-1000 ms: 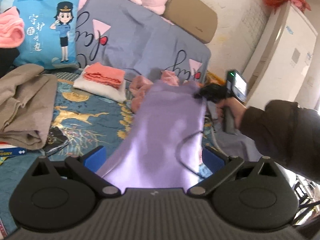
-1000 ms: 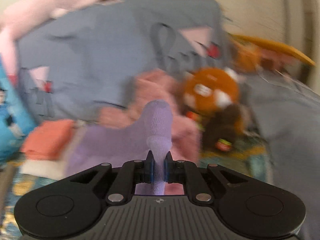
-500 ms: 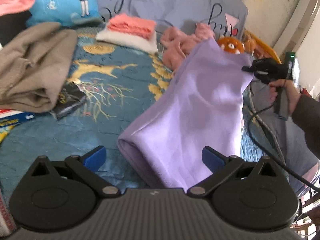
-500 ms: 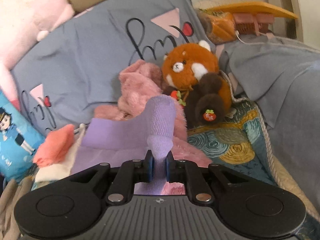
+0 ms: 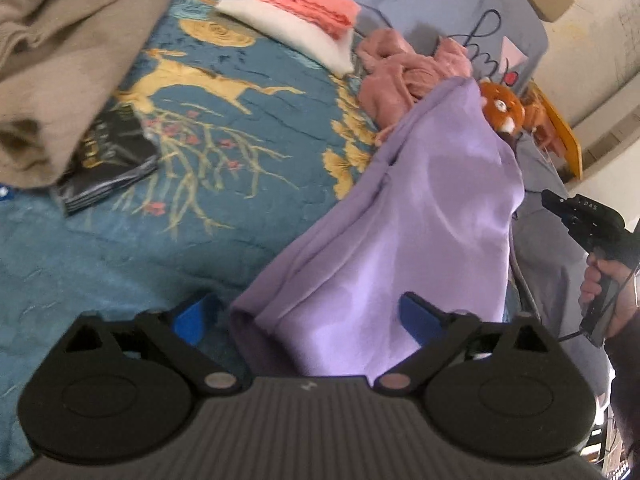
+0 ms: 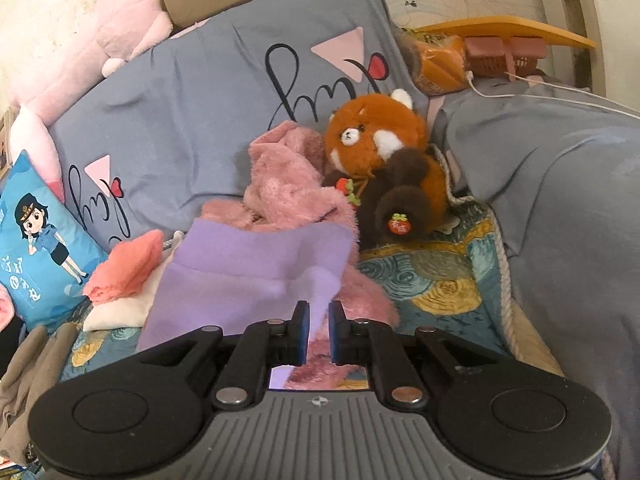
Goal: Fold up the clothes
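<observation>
A lilac garment (image 5: 420,216) lies in a long folded strip on the blue patterned bedspread (image 5: 224,152). My left gripper (image 5: 308,316) is open, its blue pads on either side of the garment's near end. In the right wrist view the garment's far end (image 6: 256,268) lies flat against a pink fluffy garment (image 6: 288,188). My right gripper (image 6: 318,320) has its jaws slightly apart; the lilac cloth has slipped out and lies just ahead of them. The right gripper also shows in the left wrist view (image 5: 580,220), off the cloth's right edge.
A folded coral towel on a white one (image 5: 304,12) lies at the back. A beige garment pile (image 5: 60,60) and a dark packet (image 5: 108,160) are at left. A red panda plush (image 6: 384,176), grey pillows (image 6: 200,120) and a blue cartoon cushion (image 6: 36,232) are beyond.
My right gripper has opened a little and let go of the lilac garment's corner, which has dropped onto the bed. The left gripper has lowered towards the near end, still open.
</observation>
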`<action>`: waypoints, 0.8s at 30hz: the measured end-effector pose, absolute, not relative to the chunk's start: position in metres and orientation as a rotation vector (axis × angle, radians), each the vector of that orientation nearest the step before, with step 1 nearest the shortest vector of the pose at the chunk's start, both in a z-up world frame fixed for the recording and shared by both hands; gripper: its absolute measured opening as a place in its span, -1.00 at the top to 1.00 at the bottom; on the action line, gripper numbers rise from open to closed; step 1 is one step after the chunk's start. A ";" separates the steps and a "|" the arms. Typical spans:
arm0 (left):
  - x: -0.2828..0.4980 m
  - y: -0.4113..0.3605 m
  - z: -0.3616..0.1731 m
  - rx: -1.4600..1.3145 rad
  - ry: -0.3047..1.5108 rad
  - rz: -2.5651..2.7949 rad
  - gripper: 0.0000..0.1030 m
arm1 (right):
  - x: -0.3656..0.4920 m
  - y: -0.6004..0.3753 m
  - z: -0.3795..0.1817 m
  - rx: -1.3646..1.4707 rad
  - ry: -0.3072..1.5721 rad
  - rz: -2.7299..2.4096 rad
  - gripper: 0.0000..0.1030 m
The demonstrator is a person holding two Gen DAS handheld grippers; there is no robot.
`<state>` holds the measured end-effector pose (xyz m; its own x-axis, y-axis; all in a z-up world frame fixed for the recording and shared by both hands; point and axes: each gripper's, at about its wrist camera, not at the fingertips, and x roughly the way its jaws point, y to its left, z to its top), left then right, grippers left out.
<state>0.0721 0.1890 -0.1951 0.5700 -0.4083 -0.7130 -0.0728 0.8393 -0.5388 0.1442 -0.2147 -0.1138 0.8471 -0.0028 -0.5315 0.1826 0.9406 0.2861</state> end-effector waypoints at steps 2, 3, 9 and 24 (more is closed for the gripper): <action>0.075 0.187 -0.198 -0.570 0.964 -0.203 0.22 | 0.142 -0.217 -0.115 0.348 0.556 -0.101 0.80; 0.076 0.189 -0.203 -0.606 0.976 -0.207 0.37 | 0.141 -0.218 -0.115 0.353 0.556 -0.101 0.80; 0.077 0.192 -0.207 -0.672 0.983 -0.211 0.46 | 0.148 -0.205 -0.104 0.346 0.546 -0.034 0.77; 0.060 0.160 -0.178 -0.477 0.948 -0.165 0.49 | 0.326 -0.063 -0.078 0.211 0.883 -0.078 0.34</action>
<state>0.0603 0.1599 -0.1778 0.5795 -0.3404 -0.7405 -0.0699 0.8845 -0.4614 0.3260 -0.0628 -0.0784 0.6337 0.0193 -0.7733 0.1548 0.9763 0.1511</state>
